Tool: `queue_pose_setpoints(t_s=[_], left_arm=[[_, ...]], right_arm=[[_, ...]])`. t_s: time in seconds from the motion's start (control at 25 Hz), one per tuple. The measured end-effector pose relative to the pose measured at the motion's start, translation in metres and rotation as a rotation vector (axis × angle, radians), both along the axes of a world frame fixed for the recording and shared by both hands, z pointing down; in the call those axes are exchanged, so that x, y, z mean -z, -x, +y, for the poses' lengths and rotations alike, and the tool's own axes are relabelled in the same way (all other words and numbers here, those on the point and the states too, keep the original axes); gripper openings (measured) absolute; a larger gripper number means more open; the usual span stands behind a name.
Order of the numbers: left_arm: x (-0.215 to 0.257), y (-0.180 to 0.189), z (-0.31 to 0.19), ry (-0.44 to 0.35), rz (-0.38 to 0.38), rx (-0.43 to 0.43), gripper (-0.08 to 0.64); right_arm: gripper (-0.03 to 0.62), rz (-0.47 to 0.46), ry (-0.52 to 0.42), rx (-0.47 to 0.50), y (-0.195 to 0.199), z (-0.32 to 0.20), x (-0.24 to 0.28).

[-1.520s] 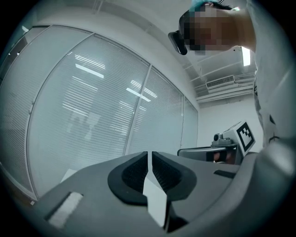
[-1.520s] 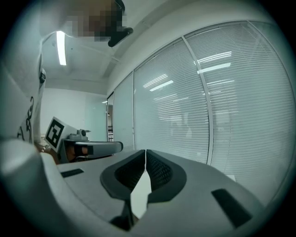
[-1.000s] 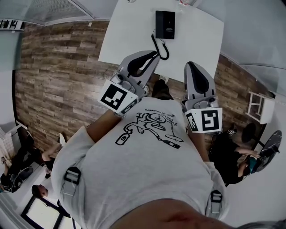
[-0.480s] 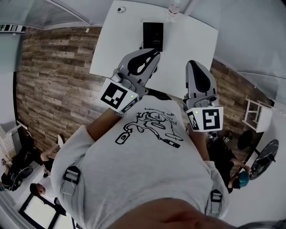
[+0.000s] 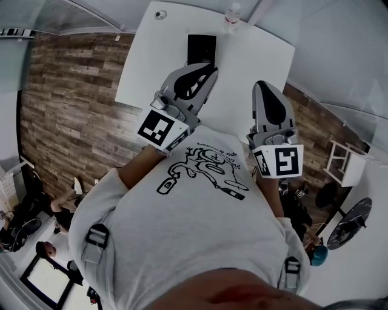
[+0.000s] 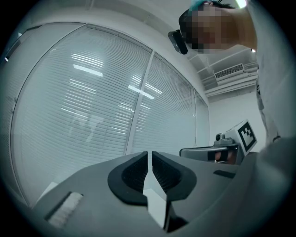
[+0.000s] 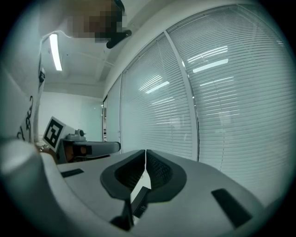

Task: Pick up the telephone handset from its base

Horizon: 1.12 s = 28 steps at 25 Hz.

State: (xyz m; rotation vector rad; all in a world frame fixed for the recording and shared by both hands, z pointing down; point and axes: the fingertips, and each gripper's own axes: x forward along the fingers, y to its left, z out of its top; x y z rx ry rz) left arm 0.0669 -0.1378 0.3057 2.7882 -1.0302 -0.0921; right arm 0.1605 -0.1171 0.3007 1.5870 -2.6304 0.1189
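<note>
The black telephone [image 5: 201, 48] lies on the white table [image 5: 254, 54] in the head view; from here I cannot tell the handset from the base. My left gripper [image 5: 208, 68] is held level just short of the phone's near end, its jaws shut with nothing between them [image 6: 149, 159]. My right gripper [image 5: 261, 86] hovers over the table's near edge to the right of the phone, also shut and holding nothing [image 7: 145, 159]. Under the right jaws a dark block [image 7: 141, 202] shows, probably the phone.
A clear bottle [image 5: 232, 13] and a small round object [image 5: 160, 14] stand at the table's far edge. Wood floor [image 5: 66, 103] surrounds the table. A small white side table [image 5: 344, 162] is at the right, and people sit low on both sides. Window blinds [image 6: 83, 106] lie ahead.
Both grippers have come forward to the table; it and the phone now sit closer under them. The phone's coiled cord is hidden behind the left gripper. Both stay shut.
</note>
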Motion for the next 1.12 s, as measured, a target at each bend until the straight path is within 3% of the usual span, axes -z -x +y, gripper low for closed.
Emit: queue_pose_setpoints(t_s=[0.6,0.96,1.12], left_arm=[[-0.008,0.019,-0.055,0.024,-0.03,-0.021,0.017],[-0.042,0.031,-0.067,0.095,-0.035,-0.032,0.019],[-0.065,0.033,-0.076,0.127,-0.053,-0.03,0.057]], right_arm=[[0.008,-0.008,0.018,-0.008,0.023,-0.056,0.0],[0.008,0.001,0.048,-0.038,0.024,-0.061,-0.012],[0.008,0.006,0.054,-0.049,0.019,-0.065,-0.012]])
